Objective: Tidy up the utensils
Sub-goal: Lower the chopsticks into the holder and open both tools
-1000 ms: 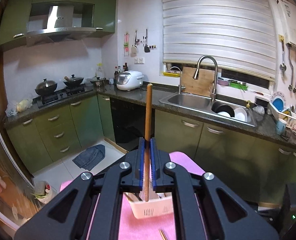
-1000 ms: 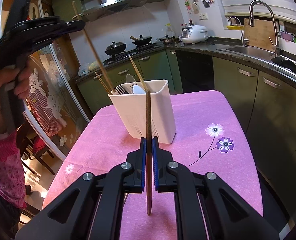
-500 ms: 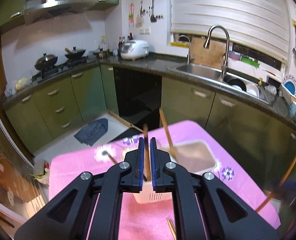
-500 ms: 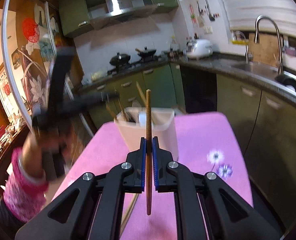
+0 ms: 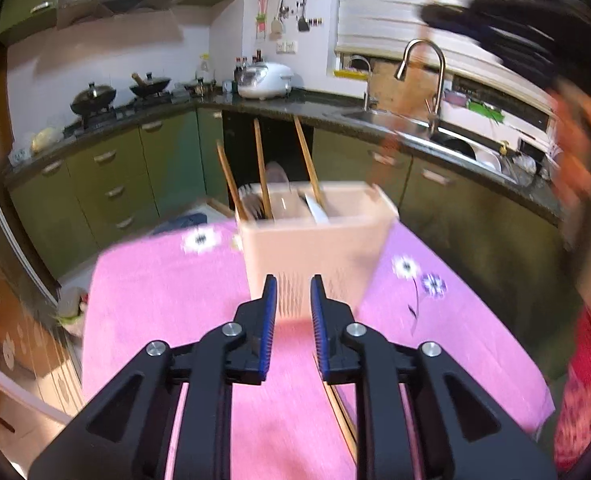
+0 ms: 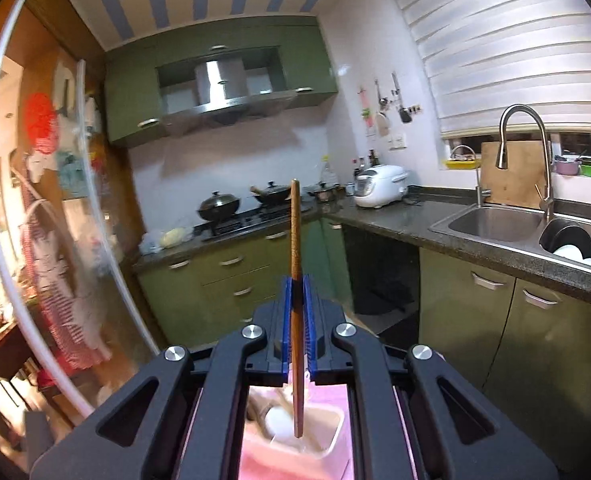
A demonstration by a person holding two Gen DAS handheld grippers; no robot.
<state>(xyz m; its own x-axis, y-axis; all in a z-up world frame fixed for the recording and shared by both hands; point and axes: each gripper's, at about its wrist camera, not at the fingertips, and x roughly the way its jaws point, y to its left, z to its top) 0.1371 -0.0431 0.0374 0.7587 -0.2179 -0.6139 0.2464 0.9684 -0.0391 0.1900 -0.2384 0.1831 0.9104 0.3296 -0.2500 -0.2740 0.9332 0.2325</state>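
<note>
left gripper (image 5: pixel 291 300) now empty, apart

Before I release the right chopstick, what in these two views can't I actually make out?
- Left wrist view: utensil holder contents smeared by motion blur; compartments unclear.
- Left wrist view: right gripper is a blur at the top right edge.
- Right wrist view: the gripper body hides most of the holder, so which compartment sits under the chopstick tip is uncertain.
- Chopsticks on the pink tablecloth: mostly hidden behind the left gripper.
</note>
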